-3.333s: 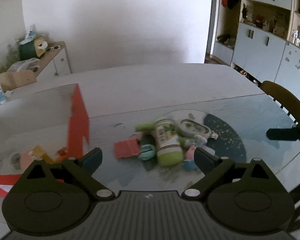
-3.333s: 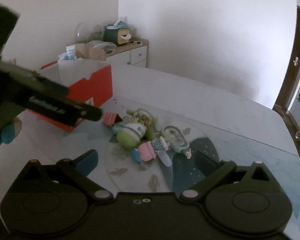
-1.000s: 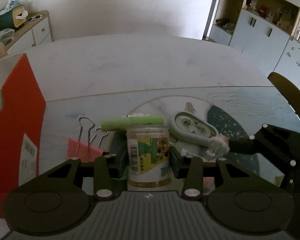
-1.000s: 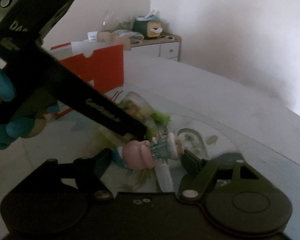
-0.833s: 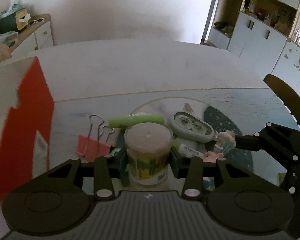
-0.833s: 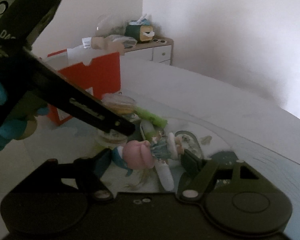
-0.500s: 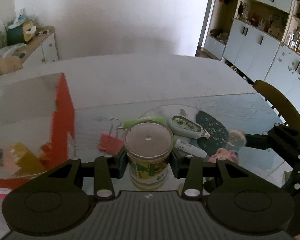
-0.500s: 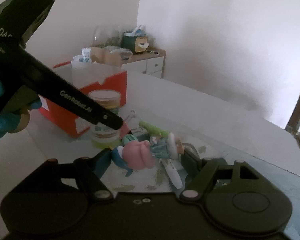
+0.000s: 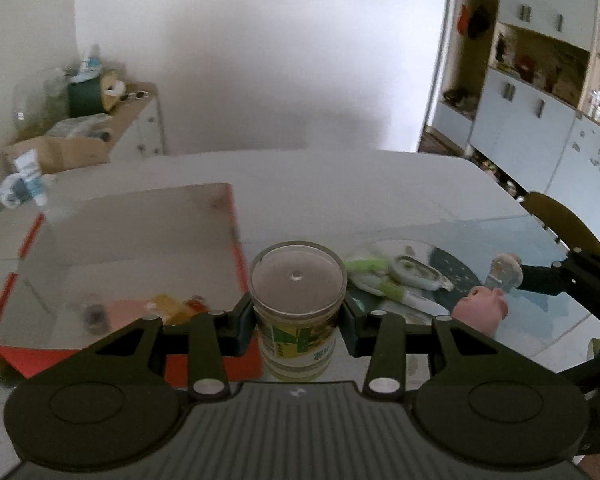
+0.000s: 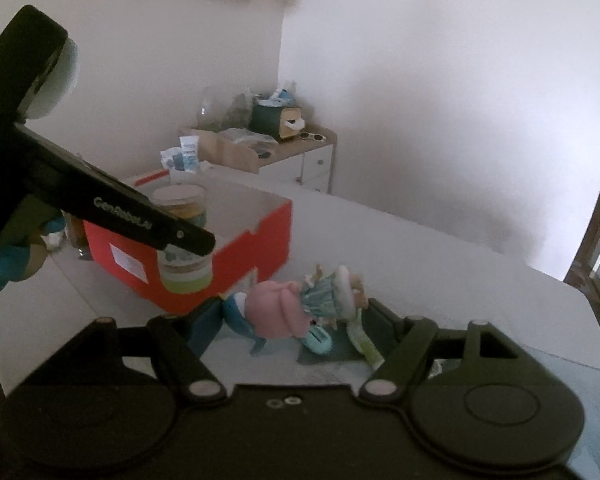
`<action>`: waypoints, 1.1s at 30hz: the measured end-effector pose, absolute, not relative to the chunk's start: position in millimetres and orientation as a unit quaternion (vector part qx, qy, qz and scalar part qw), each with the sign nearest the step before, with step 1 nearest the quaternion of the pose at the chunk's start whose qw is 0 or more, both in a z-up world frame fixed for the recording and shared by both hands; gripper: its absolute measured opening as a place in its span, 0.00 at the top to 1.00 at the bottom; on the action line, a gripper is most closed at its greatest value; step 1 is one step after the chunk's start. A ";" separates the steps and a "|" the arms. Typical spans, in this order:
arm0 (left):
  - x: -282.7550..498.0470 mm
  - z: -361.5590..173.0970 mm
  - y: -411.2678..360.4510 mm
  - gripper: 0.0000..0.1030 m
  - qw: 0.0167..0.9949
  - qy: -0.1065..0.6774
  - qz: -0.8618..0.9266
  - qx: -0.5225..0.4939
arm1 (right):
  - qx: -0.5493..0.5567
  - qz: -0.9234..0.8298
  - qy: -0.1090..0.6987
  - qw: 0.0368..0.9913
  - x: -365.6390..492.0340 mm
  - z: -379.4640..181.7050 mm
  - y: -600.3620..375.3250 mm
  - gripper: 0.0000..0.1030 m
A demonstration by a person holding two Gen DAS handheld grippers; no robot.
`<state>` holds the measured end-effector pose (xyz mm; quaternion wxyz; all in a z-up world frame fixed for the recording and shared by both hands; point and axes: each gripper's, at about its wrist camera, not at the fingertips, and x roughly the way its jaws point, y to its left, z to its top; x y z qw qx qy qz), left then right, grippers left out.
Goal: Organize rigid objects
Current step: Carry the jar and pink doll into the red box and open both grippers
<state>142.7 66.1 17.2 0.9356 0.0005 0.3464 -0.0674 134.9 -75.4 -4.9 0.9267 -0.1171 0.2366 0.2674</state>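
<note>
Jar (image 9: 298,300): clear, flat lid, green-and-yellow label; upright, clamped at both sides between pads of left gripper (image 9: 299,316); carried clear of table (image 9: 340,196), at near right corner of box (image 9: 112,220). Seen also from right wrist (image 10: 183,236), in front of box wall (image 10: 256,236), partly behind left gripper's black arm.

Doll (image 10: 296,306): pink hair, teal ruffled dress; lying sideways, pinched between pads of right gripper (image 10: 296,320); off the table. Pink head and one raised limb visible from left wrist (image 9: 484,308), at tip of right gripper (image 9: 540,276).

Box: red outside, pale inside, open top; holding small items, yellow, pink and grey, blurred, not identified.

Pile (image 9: 396,284) on mat (image 9: 460,276), right of jar: green stick, oval white case, white tube, lying together.

Hand (image 10: 0,256): blue glove, on left gripper's handle.

Chair (image 9: 560,216) at table's right edge; cupboards (image 9: 540,112) beyond; sideboard (image 9: 140,120) with clutter, far left.
</note>
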 end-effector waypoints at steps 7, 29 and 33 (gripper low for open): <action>141.8 32.8 111.9 0.59 0.941 0.338 -0.022 -0.004 | -0.122 0.284 0.233 0.922 147.5 7.3 -31.8 0.27; 255.8 -9.8 196.7 0.59 0.918 0.388 0.082 0.011 | -0.159 0.312 0.269 0.897 256.6 -37.5 99.1 0.27; 276.1 -24.5 196.3 0.59 0.911 0.405 0.079 0.022 | -0.164 0.318 0.285 0.889 271.8 -49.1 114.7 0.27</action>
